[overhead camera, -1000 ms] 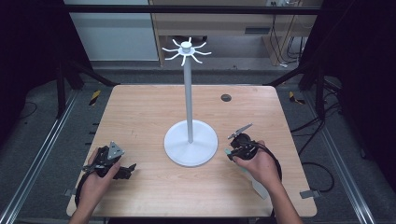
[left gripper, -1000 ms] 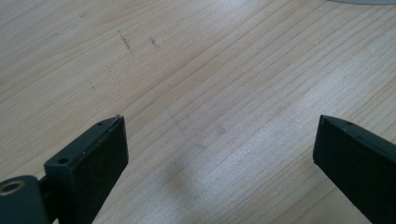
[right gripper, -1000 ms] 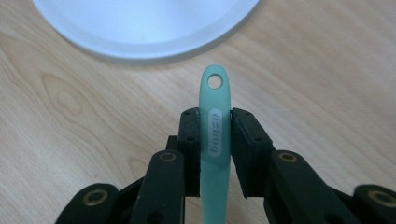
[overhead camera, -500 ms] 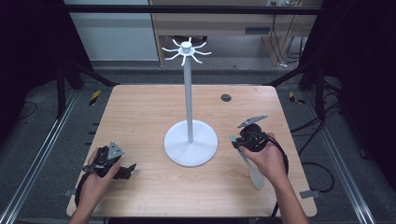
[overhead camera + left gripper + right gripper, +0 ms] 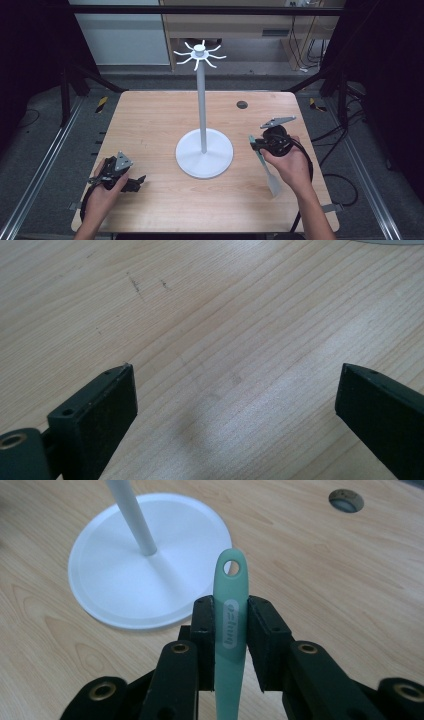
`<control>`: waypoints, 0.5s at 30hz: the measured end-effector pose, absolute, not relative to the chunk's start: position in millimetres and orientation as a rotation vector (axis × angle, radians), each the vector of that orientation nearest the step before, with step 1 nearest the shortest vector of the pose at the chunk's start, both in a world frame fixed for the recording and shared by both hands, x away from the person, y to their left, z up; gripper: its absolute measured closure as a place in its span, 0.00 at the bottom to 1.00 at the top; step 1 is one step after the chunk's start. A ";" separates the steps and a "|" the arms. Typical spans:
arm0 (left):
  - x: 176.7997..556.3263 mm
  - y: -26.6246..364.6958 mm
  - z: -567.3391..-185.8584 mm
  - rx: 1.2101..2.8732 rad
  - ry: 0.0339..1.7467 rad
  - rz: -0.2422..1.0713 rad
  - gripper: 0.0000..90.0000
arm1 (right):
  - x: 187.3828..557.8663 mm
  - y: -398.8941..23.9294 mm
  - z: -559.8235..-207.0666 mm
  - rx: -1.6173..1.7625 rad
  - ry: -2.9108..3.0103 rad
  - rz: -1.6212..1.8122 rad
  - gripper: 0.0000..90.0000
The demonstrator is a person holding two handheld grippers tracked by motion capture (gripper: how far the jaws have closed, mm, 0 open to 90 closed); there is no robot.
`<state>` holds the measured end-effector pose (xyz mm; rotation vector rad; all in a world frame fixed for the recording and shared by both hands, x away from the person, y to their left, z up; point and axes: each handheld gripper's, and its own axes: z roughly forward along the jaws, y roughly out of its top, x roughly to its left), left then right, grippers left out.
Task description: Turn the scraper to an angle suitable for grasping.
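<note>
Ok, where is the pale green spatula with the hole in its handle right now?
The pale green spatula is clamped by its handle in the right gripper, on the table's right side in the high view, just right of the white stand's round base.

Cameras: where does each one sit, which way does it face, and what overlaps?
High view: fixed above the person's side, looking forward and down on the wooden table; both forearms enter from the bottom, left tool and right tool in hand.
Left gripper view: rides the left tool, looking along its open jaws at bare tabletop.
Right gripper view: rides the right tool, its jaws shut on a green utensil handle, facing the white stand.
Shared: high and right gripper views both show the stand's base and the table's round hole.
</note>
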<state>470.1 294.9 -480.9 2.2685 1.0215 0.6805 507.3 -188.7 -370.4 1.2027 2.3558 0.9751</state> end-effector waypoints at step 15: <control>470.2 295.1 -481.2 2.265 1.023 0.681 0.03 | 506.5 -198.2 -349.2 1.207 2.271 1.082 0.83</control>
